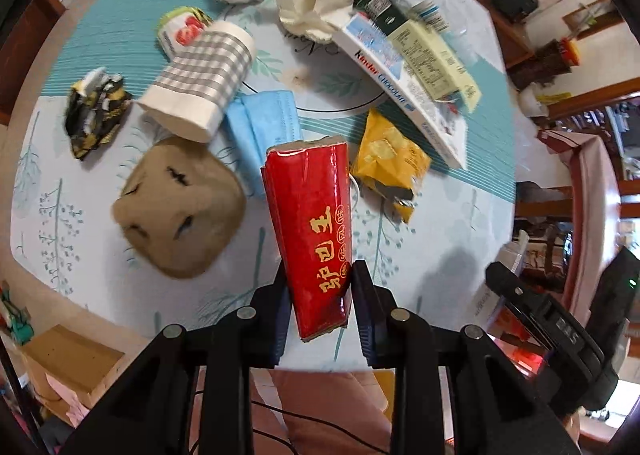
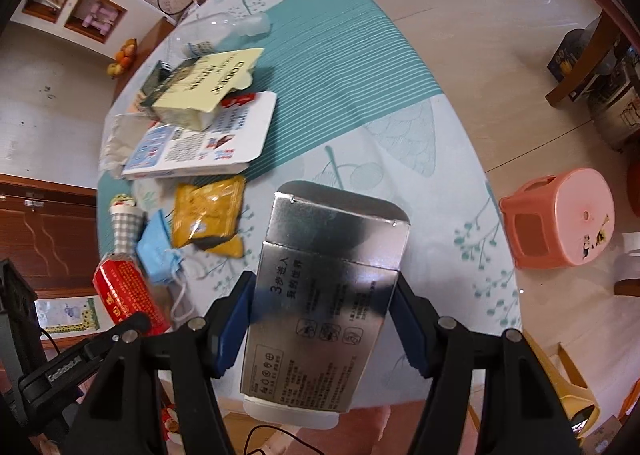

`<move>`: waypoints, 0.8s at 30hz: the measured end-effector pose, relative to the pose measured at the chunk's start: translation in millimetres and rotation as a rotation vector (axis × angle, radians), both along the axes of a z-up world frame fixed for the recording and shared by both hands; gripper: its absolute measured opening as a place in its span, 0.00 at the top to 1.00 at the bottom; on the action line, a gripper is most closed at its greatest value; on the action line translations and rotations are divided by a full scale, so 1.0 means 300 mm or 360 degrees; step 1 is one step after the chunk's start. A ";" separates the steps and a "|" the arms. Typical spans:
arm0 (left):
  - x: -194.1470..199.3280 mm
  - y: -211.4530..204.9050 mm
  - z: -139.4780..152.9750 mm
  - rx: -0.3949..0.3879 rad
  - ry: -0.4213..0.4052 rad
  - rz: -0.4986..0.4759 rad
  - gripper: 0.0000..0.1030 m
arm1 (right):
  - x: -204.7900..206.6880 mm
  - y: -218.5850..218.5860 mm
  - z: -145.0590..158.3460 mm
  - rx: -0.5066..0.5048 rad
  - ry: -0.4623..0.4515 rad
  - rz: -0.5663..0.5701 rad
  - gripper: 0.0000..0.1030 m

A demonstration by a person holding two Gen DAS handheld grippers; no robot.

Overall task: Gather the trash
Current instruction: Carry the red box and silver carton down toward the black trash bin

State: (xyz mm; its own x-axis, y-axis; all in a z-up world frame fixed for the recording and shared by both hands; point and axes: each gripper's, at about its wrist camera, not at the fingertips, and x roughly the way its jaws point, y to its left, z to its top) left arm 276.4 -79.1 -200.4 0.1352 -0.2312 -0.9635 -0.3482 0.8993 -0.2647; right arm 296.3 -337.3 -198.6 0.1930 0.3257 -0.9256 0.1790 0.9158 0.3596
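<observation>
Left claw point(image 1: 319, 287) pinches the red packet point(image 1: 310, 223), which pokes toward twelve o'clock; right claw point(image 2: 322, 319) clamps the silver box point(image 2: 320, 295) above the table point(image 2: 360, 95).

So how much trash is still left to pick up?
Lots. No bin is in view, so nothing looks finished. The left gripper holds a red box, the right gripper a silver box. The yellow wrapper, blue mask and checked cup remain.
</observation>
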 end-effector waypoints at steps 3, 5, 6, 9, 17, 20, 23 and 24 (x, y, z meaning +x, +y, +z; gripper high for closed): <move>-0.030 0.020 0.055 -0.0010 -0.0057 -0.0062 0.74 | -0.049 0.014 0.027 0.0026 -0.0023 -0.0005 0.37; -0.055 0.023 0.095 -0.0010 -0.0107 -0.0120 0.74 | -0.084 0.032 0.045 0.0038 -0.0046 -0.0005 0.37; -0.069 0.031 0.112 -0.0013 -0.0131 -0.0149 0.74 | -0.108 0.039 0.057 0.0050 -0.0057 -0.0009 0.37; -0.133 0.074 0.168 -0.0024 -0.0201 -0.0230 0.74 | -0.181 0.067 0.095 0.0088 -0.0106 -0.0040 0.37; -0.364 0.222 0.256 -0.0077 -0.0374 -0.0466 0.74 | -0.439 0.178 0.176 0.0098 -0.0225 -0.0148 0.37; -0.481 0.245 0.266 -0.0073 -0.0432 -0.0573 0.74 | -0.563 0.228 0.165 0.0091 -0.0230 -0.0211 0.37; -0.597 0.256 0.249 -0.0078 -0.0443 -0.0692 0.74 | -0.665 0.264 0.133 0.0093 -0.0217 -0.0266 0.36; -0.636 0.255 0.235 -0.0074 -0.0439 -0.0735 0.74 | -0.699 0.277 0.119 0.0094 -0.0206 -0.0278 0.36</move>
